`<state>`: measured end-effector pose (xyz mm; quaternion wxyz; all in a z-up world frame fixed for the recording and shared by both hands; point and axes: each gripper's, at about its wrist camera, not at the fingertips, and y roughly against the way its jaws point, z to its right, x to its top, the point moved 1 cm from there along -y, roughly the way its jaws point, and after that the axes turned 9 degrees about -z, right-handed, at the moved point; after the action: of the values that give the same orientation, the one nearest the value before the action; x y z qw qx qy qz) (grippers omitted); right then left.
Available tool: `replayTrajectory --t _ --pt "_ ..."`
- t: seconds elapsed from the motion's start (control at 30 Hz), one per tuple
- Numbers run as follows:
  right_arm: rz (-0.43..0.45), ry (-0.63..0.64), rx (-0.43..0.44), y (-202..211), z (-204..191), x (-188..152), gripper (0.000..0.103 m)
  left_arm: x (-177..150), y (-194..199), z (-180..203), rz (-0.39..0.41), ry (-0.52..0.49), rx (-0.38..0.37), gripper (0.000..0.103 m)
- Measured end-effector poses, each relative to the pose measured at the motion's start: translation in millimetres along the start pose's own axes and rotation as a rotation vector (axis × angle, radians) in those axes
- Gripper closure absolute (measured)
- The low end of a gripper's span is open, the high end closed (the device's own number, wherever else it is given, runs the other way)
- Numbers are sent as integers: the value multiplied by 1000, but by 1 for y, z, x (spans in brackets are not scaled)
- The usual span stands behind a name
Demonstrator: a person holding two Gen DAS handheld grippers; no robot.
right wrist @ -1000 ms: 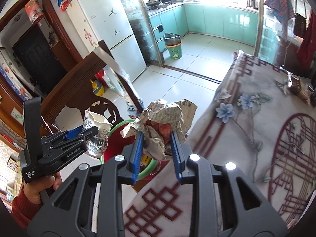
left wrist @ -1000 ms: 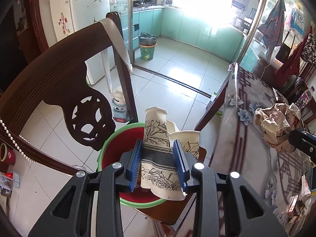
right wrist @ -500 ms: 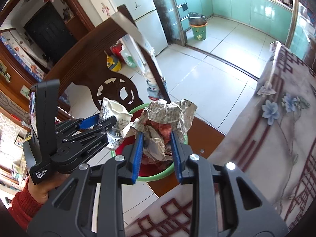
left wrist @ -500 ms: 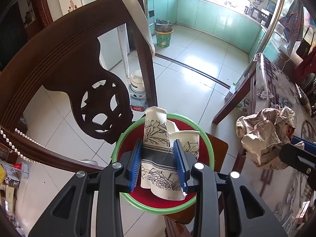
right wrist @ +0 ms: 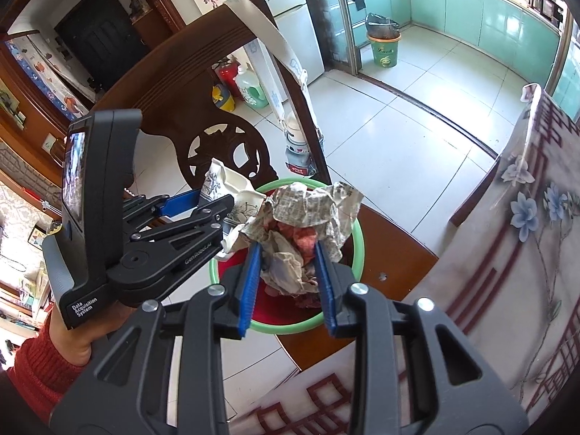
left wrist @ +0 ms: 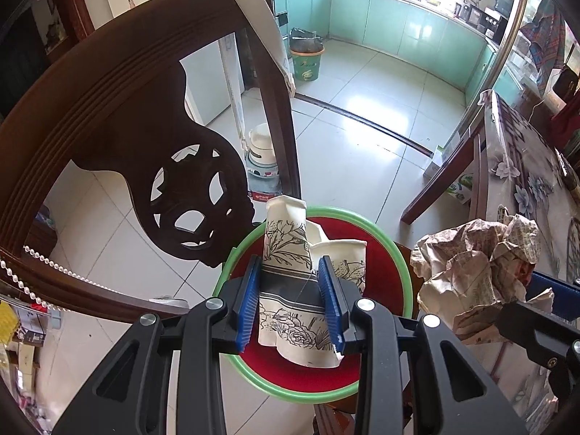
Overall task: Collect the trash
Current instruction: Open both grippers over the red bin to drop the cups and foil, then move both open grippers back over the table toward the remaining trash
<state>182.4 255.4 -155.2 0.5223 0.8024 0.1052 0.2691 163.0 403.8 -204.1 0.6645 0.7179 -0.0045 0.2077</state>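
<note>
A crushed, flower-printed paper cup (left wrist: 290, 282) is pinched upright in the left gripper (left wrist: 291, 302) jaws over a red, green-rimmed bin (left wrist: 384, 253); crumpled newspaper (right wrist: 308, 224) is pinched in the right gripper (right wrist: 288, 282) jaws.

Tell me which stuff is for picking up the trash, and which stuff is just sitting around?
For the job:
- crushed paper cups, pinched in the left gripper
- crumpled newspaper, pinched in the right gripper
- red bin with green rim, right under both

Just sitting around:
- wooden chair
- table with flowered cloth
- kitchen bin
- fridge
</note>
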Motion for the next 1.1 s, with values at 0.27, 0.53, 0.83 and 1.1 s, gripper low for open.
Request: replayTrajectory --t 0.27,0.53,0.83,1.1 --pt "51 10 -13 6 0 4 47 2 3 -6 15 22 38 49" --pt "78 -3 -16 26 6 -3 47 -1 22 -7 47 18 41 50" --pt "128 -1 -37 58 1 -23 47 -11 45 3 78 0 24 50" --pt "189 -25 -92 90 6 -55 42 -27 72 24 116 -31 -38 50"
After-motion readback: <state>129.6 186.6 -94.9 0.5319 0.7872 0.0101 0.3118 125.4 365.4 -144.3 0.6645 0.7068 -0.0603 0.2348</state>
